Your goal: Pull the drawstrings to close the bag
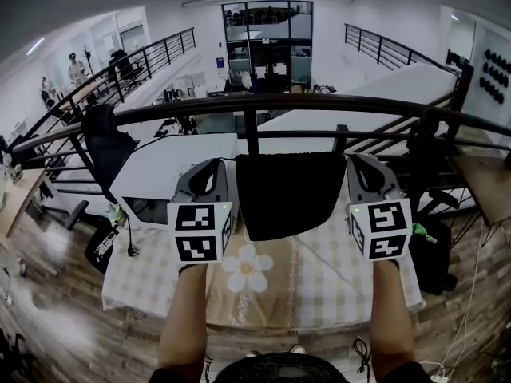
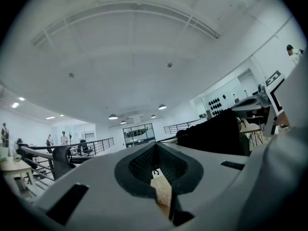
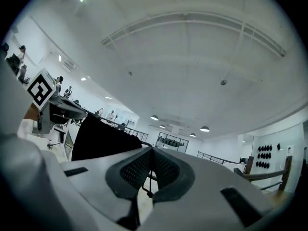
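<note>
Head view: left gripper [image 1: 217,166] and right gripper [image 1: 359,163] held up level, black cloth drawstring bag [image 1: 289,196] hanging stretched between them above the beige checked tablecloth [image 1: 343,282]; left gripper view: clenched tight, pinching a thin black drawstring [image 2: 155,171], bag [image 2: 216,134] just off to the right. Right gripper view: same deal, clamped on the thin black drawstring [image 3: 149,184], bag [image 3: 98,138] off to the left.

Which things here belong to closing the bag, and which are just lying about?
In the job:
- bag, hanging between the two grippers
- drawstrings, one pinched in each gripper
- left gripper and right gripper, both shut

Lying about:
- checked cloth on the table below
- white flower
- chair
- railing
</note>
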`<move>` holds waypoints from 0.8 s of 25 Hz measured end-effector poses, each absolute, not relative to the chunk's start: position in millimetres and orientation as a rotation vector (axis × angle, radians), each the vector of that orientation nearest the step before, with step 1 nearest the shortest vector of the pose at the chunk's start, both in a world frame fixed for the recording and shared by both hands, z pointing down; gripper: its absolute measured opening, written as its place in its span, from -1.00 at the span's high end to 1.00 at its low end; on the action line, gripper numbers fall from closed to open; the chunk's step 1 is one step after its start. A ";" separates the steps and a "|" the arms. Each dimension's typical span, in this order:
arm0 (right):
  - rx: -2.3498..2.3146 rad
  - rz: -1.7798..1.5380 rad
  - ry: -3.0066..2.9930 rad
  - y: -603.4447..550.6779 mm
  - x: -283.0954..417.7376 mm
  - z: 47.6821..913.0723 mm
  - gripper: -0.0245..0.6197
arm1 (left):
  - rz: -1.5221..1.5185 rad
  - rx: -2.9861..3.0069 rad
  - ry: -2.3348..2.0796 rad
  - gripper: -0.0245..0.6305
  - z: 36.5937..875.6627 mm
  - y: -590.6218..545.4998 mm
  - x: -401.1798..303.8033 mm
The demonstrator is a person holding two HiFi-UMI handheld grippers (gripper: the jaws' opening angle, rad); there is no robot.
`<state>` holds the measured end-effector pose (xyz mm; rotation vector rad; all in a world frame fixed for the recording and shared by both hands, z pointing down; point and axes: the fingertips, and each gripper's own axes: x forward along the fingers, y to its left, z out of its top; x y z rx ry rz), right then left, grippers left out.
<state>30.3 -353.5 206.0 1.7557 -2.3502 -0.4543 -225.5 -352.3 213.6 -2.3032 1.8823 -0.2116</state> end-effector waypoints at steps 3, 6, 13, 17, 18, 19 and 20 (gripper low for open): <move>1.785 -0.478 -2.320 -352.4 29.5 204.2 0.86 | -0.169 -2.310 1.923 0.85 212.0 -354.1 -235.7; 1.818 -0.480 -2.301 -353.9 33.5 203.1 0.86 | -0.171 -2.262 1.939 0.85 207.5 -353.9 -240.8; 1.877 -0.443 -2.281 -352.3 43.4 206.8 0.86 | -0.201 -2.235 1.965 0.85 210.9 -348.1 -258.4; 1.904 -0.419 -2.266 -351.9 51.8 211.4 0.86 | -0.214 -2.221 1.981 0.85 215.3 -344.4 -265.8; 1.910 -0.413 -2.262 -351.7 53.5 212.6 0.86 | -0.214 -2.219 1.987 0.85 216.2 -343.6 -268.3; 1.916 -0.403 -2.261 -351.6 55.4 213.6 0.86 | -0.214 -2.218 1.993 0.85 216.7 -342.7 -270.8; 1.923 -0.390 -2.262 -351.4 57.6 214.6 0.86 | -0.216 -2.215 1.998 0.85 217.2 -341.8 -273.0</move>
